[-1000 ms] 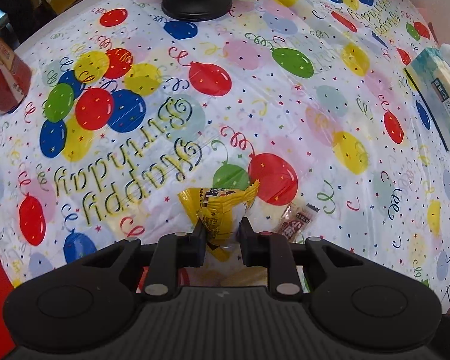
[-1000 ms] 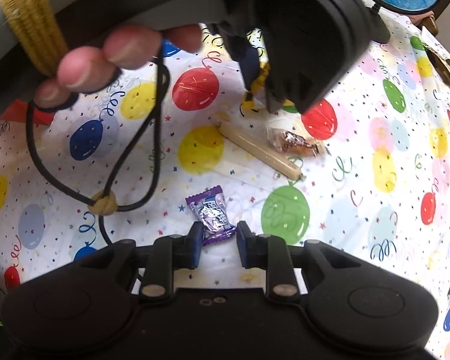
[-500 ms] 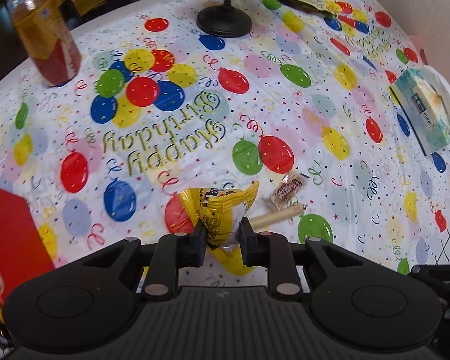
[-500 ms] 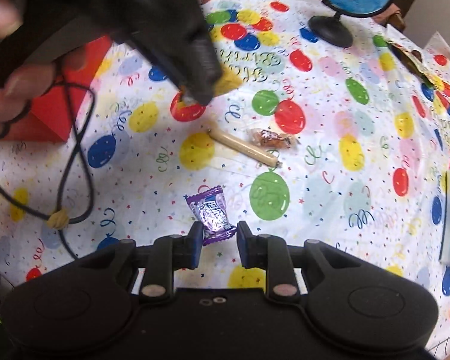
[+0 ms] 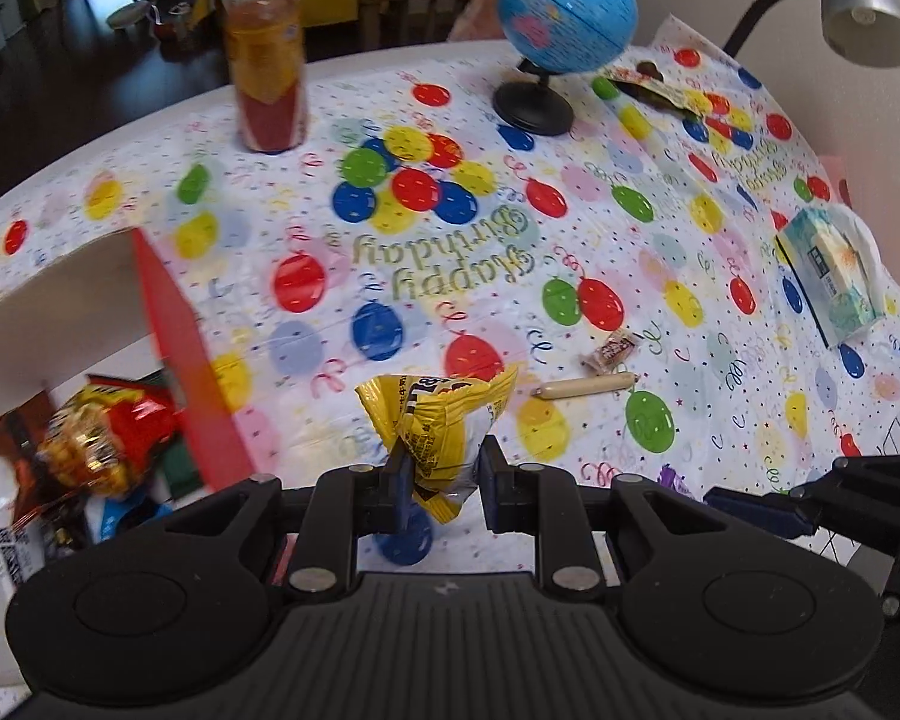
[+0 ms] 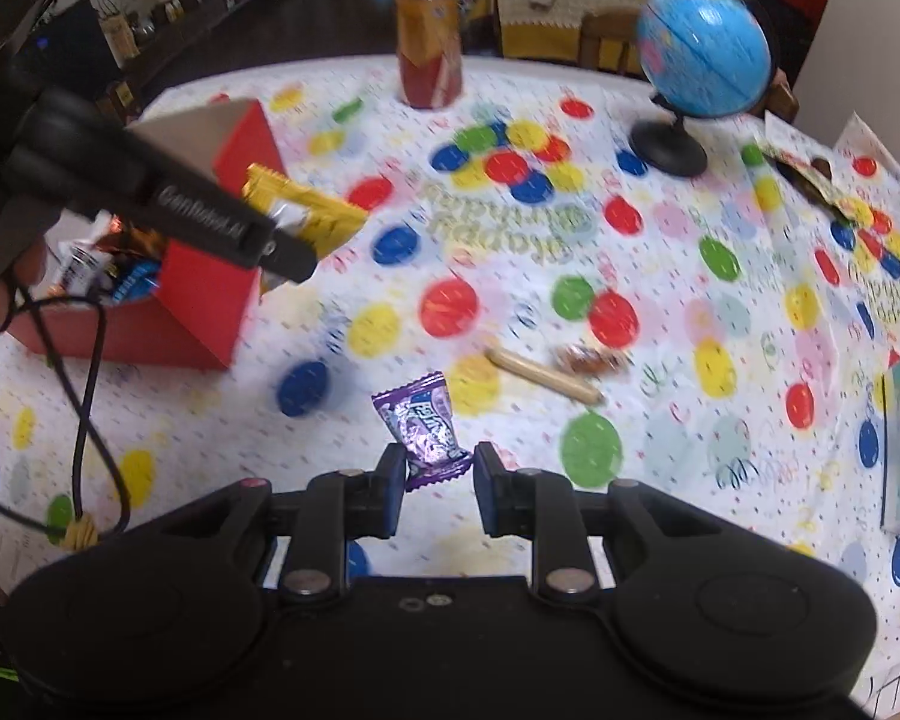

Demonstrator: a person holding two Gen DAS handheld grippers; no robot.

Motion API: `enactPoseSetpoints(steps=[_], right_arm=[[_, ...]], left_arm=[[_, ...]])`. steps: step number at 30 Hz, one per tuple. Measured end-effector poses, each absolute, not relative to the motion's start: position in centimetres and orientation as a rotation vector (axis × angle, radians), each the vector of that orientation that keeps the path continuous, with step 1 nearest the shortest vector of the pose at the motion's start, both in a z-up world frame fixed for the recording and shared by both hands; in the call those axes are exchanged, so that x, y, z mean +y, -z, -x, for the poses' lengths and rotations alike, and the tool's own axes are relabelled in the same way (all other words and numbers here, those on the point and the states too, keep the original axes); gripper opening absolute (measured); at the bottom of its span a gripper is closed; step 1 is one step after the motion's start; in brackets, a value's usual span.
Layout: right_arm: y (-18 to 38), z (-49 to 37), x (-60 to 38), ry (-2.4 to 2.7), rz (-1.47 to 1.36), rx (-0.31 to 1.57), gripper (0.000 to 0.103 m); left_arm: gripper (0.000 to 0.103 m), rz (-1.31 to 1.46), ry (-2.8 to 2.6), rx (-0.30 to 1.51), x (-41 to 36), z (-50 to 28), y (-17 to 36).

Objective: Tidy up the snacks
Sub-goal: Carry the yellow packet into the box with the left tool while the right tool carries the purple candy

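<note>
Snacks are split between my two claws, the red box and the desk. My left claw (image 5: 440, 483) pinches one yellow snack bag (image 5: 437, 420), lifted off the cloth, with the red box (image 5: 174, 354) just beside it at nine o'clock; the box's open top shows several wrappers, too blurred to count. My right claw (image 6: 433, 480) is narrow, clamped on the lower end of one purple candy (image 6: 421, 429), held above the cloth.

Two snacks lie loose on the desk (image 6: 660, 276) at about two o'clock from the purple candy: one tan stick (image 6: 543, 373) and one small clear-wrapped brown candy (image 6: 591, 358), just beside each other. Around them the balloon cloth is open on all sides.

At the far rim stand one bottle (image 5: 265, 54) at eleven o'clock and one globe (image 5: 567, 9) at one o'clock, well apart. One tissue pack (image 5: 828, 273) sits at the three o'clock edge, and one dark flat wrapper (image 5: 654, 87) lies just right of the globe's base. In the right claw's view the left claw's cable (image 6: 84, 420) loops over the near-left corner of the desk.
</note>
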State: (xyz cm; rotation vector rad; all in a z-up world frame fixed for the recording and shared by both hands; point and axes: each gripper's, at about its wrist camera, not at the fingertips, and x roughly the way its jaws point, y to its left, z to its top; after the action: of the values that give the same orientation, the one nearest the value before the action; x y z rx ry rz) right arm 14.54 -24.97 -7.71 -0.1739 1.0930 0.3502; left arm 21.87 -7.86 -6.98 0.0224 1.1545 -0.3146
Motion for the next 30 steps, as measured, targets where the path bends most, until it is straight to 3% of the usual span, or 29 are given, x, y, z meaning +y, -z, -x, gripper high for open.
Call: enactPoseSetpoints(steps=[14,30], right_arm=[[4.2,-13.7,-15.9,-0.457,0.193,1.013,0.022],[5.2,-16.2,-4.7,-0.542,0.252,1.015,0.022]], left_arm=[[0.022,0.081,0.194,1.081,3.8,-17.1,3.6],[0.022,0.168,0.030,1.093,16.1,-15.1,4.8]])
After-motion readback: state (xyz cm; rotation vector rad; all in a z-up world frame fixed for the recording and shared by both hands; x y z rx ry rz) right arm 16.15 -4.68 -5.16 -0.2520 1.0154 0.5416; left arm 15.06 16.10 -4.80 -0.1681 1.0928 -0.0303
